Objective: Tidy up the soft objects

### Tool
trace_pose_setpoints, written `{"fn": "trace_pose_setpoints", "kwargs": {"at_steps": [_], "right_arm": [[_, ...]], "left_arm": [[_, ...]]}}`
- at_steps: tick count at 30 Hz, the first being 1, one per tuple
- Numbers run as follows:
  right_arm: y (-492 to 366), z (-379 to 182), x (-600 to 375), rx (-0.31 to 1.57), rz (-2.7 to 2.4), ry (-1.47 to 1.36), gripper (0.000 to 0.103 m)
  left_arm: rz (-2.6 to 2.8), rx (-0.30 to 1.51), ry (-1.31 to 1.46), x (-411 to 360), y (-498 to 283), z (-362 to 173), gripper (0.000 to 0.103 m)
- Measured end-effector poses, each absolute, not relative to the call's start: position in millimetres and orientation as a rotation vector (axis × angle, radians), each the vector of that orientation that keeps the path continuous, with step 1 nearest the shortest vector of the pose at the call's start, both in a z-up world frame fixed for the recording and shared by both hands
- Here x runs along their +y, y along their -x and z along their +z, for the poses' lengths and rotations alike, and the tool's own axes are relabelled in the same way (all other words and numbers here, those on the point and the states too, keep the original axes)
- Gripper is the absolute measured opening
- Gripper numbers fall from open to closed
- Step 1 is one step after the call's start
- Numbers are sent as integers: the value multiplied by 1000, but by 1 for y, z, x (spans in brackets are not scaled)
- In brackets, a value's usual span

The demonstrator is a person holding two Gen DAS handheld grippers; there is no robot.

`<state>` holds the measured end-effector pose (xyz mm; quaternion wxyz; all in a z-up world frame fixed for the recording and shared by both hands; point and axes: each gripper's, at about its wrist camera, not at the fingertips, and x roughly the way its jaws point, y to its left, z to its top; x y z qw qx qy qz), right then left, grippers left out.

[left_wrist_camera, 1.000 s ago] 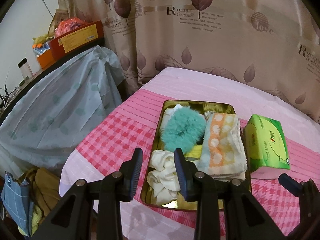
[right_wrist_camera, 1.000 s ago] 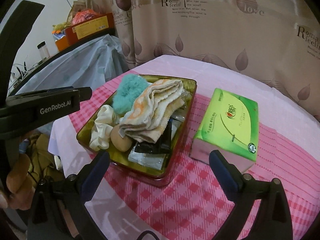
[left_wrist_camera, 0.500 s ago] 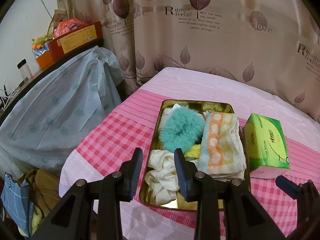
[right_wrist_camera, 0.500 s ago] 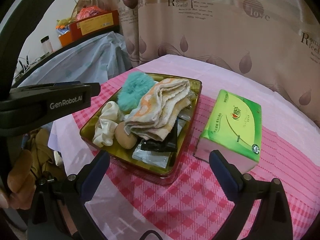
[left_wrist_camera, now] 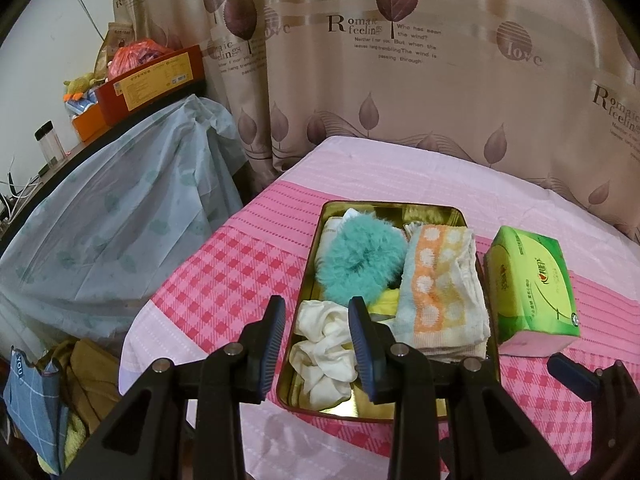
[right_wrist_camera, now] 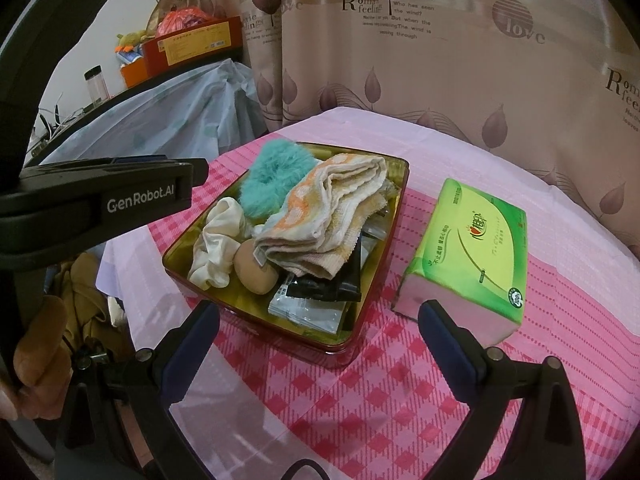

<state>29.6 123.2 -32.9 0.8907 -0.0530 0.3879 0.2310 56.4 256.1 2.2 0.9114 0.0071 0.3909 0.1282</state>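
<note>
Left gripper (left_wrist_camera: 316,332) hovers over the tin (left_wrist_camera: 310,360), jaws half apart, nothing between them; cream scrunchie (left_wrist_camera: 320,344) seems just beyond the tips; teal puff (left_wrist_camera: 362,260) and folded towel (left_wrist_camera: 444,292) already inside; tissue pack (right_wrist_camera: 476,248) outside on the tablecloth (right_wrist_camera: 400,400); right gripper (right_wrist_camera: 320,312) gapes wide, empty. Packing looks nearly finished; next, close on the tissue pack.
</note>
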Motion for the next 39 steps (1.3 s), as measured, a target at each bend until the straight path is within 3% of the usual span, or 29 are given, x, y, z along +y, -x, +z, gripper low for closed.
{"fn": "trace_pose_setpoints", "kwargs": {"at_steps": [39], "right_arm": [[-30, -39, 123, 818, 454, 116, 101]], "left_arm": [[258, 810, -22, 254, -56, 1, 33]]}}
